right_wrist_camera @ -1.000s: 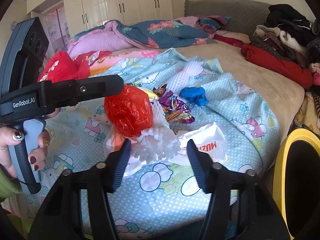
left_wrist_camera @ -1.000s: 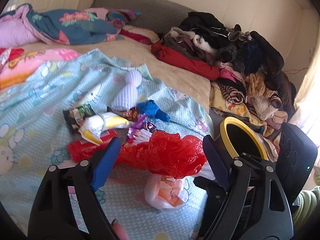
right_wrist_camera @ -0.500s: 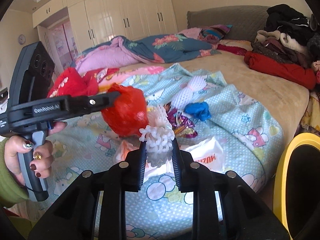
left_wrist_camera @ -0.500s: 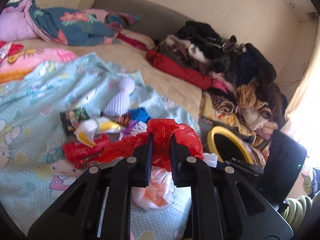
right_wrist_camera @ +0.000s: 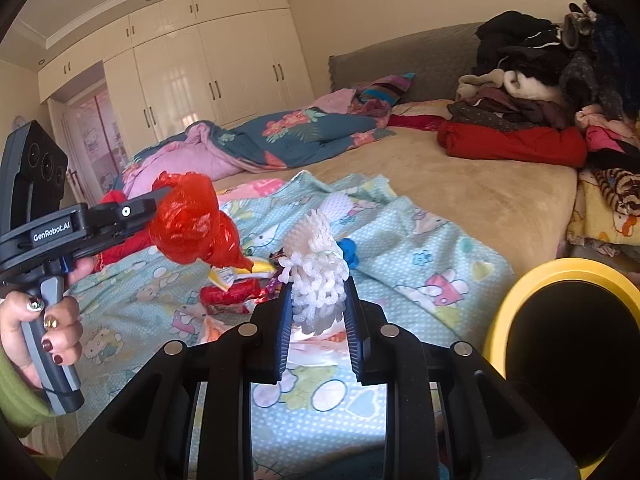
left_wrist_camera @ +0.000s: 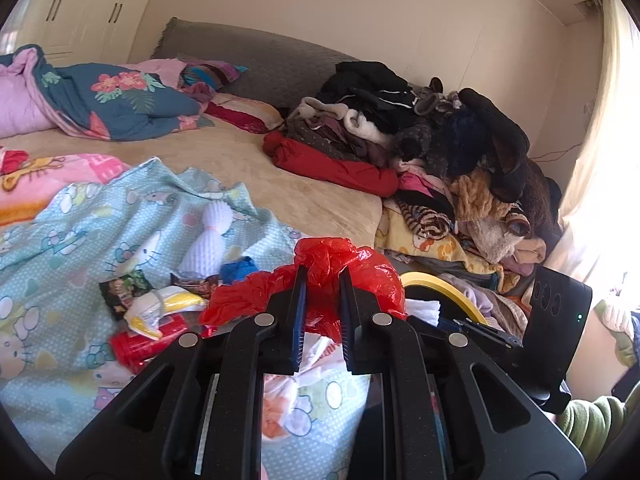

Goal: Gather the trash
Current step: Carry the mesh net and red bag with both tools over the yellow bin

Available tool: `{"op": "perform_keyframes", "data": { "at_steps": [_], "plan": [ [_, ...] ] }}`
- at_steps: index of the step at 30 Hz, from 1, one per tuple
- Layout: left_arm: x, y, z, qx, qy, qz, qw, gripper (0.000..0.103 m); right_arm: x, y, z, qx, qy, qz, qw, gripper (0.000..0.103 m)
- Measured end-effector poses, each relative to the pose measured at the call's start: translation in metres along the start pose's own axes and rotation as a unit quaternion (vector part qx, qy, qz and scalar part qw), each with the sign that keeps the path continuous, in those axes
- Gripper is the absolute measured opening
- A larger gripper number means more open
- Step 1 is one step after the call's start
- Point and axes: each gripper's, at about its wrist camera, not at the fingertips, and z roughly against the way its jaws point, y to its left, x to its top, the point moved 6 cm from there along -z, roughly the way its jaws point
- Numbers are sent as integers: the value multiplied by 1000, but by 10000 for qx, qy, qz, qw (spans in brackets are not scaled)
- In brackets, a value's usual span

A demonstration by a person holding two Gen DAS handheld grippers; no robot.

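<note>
My left gripper (left_wrist_camera: 323,276) is shut on a crumpled red plastic bag (left_wrist_camera: 360,270), lifted clear of the bed; the same bag (right_wrist_camera: 192,220) hangs from that gripper at the left of the right wrist view. My right gripper (right_wrist_camera: 317,286) is shut on a white foam fruit net (right_wrist_camera: 316,276), also lifted off the bed. A yellow-rimmed black bin (right_wrist_camera: 568,320) stands at the bed's right edge. More trash lies on the light blue cartoon blanket (left_wrist_camera: 60,240): a red wrapper (left_wrist_camera: 136,344), a yellow and white packet (left_wrist_camera: 160,308), a blue scrap (left_wrist_camera: 238,270), another white foam net (left_wrist_camera: 208,240).
A large pile of clothes (left_wrist_camera: 440,152) covers the bed's far right side. Folded quilts (left_wrist_camera: 100,100) lie at the head end before a grey headboard (left_wrist_camera: 260,60). White wardrobes (right_wrist_camera: 192,80) line the far wall. A hand (right_wrist_camera: 52,328) grips the left gripper's handle.
Both grippers went from open to shut, the left on the red bag and the right on the foam net. Each then rose off the blanket with its piece.
</note>
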Motion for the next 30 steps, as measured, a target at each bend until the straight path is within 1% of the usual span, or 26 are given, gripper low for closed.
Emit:
{"op": "perform_keyframes", "data": {
  "at_steps": [17,30],
  "plan": [
    [-12,-60,-35,-384,263,-454,9979,9,2,-65,41,-672,-370,-604,9952,23],
    [-22,-92,-60,-643,449,-596,9951,9,-4,-128,66,-1332,-515,-1091,9837,23]
  ]
}}
